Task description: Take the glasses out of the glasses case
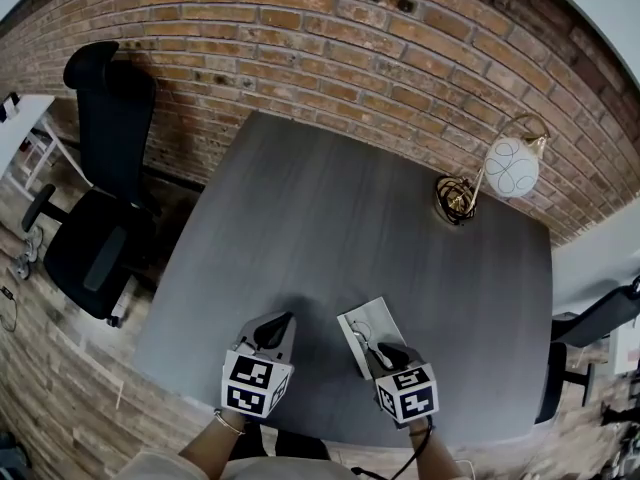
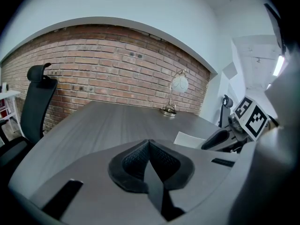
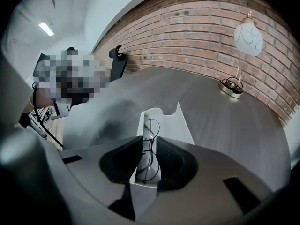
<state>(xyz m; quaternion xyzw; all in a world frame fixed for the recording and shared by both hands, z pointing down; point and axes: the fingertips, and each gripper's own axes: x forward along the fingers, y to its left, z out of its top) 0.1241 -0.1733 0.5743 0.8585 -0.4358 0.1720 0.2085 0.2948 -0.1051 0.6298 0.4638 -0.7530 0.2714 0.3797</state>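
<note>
While right gripper (image 3: 146, 167) pinches them, glasses (image 3: 150, 125) inside open glasses case (image 3: 177, 124)

White glasses case (image 1: 374, 320), grey table (image 1: 330, 218)

The left gripper (image 1: 281, 319) is held low over the near edge of the table (image 1: 330, 218), its jaws pressed together with nothing between them. The right gripper (image 1: 388, 351) is held just beside it over the same edge, its jaws closed narrowly on the glasses (image 3: 149, 146). Both are pointed toward the table's far side.
</note>
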